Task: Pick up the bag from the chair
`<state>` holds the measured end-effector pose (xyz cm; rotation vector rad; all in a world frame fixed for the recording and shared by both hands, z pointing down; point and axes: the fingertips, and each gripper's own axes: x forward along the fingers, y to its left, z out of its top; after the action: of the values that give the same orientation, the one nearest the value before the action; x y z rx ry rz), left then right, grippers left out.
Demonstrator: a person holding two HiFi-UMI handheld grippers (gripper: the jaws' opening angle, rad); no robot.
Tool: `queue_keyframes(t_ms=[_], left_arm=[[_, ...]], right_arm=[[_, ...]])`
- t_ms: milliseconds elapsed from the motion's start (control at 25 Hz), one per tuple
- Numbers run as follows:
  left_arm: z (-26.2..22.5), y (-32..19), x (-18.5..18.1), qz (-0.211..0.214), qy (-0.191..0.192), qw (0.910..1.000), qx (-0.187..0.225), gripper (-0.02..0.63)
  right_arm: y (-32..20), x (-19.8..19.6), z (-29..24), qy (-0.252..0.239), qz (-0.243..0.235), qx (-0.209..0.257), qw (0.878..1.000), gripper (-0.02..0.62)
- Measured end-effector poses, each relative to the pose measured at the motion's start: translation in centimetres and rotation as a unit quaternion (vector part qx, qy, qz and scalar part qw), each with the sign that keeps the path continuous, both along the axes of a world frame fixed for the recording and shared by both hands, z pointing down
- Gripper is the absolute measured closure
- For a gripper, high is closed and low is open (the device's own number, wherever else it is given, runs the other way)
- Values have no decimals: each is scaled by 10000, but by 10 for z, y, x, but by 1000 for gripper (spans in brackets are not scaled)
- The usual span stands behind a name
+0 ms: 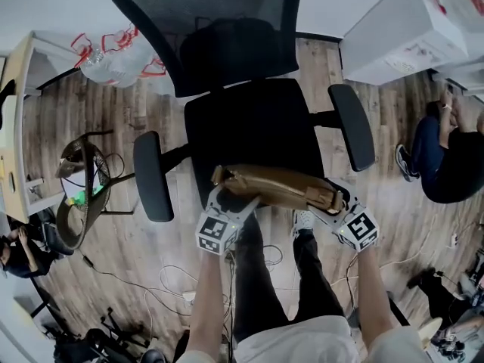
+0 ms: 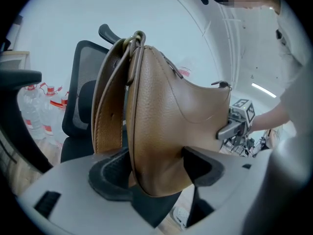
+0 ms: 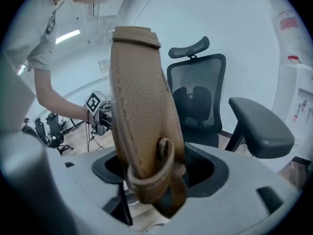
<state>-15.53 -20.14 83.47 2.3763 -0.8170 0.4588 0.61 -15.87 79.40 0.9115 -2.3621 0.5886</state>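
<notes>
A tan leather bag [image 1: 276,184] hangs level over the front edge of the black office chair's seat [image 1: 249,119], held up by both ends. My left gripper [image 1: 227,197] is shut on its left end; in the left gripper view the bag [image 2: 166,121] and its strap fill the gap between the jaws of that gripper [image 2: 155,168]. My right gripper [image 1: 333,203] is shut on the right end, where the bag's strap loop [image 3: 164,173] sits between the pads. The bag [image 3: 139,111] stands clear of the seat. Each gripper view shows the other gripper beyond the bag.
The chair's armrests [image 1: 153,176] [image 1: 353,125] flank the bag, and its mesh back [image 1: 219,21] rises behind. A white box [image 1: 401,29] stands at the top right and a seated person [image 1: 446,157] at the right. A wire-frame stool [image 1: 83,191] and floor cables [image 1: 174,278] lie at the left.
</notes>
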Motion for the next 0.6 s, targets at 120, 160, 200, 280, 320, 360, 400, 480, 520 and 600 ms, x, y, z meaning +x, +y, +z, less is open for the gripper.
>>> queue_keyframes(t_ms=[120,160,200,280,320,360,400,480,520,600], left_arm=[[-21,10,-1,-82,-17,10000,-42,282],[-28,13,-1,-103,-32,9999,-54,284],[-35,15,-1,-125,-52,9999,-61,284],[-50,19,-2,-171,-93,9998,-52,284],[-57,20,-2,-194,-103,9998,-40,284],[-65,21,-3,-216,-109,9997,-31,284],[-72,24,-4,-241,-118,9996,-32,284],[-87,29,-4,-316,-154,9994,-64,284],[-94,32,-3,-364,-175,9992,-81,284],[-111,38,0,-448,-214,9987,-94,284]], right_arm=[[7,0,-21,-92,-20,32,10000,259],[9,0,-28,-128,-28,48,9999,259],[11,1,-35,-164,-38,64,9998,259],[14,0,-48,-228,-64,105,9997,259],[15,0,-55,-253,-80,130,9996,259],[16,-1,-63,-270,-95,156,9995,259],[18,-2,-70,-279,-112,182,9994,259],[23,-2,-85,-300,-168,202,9992,259],[25,-1,-92,-343,-205,182,9990,259],[27,3,-105,-511,-265,122,9983,259]])
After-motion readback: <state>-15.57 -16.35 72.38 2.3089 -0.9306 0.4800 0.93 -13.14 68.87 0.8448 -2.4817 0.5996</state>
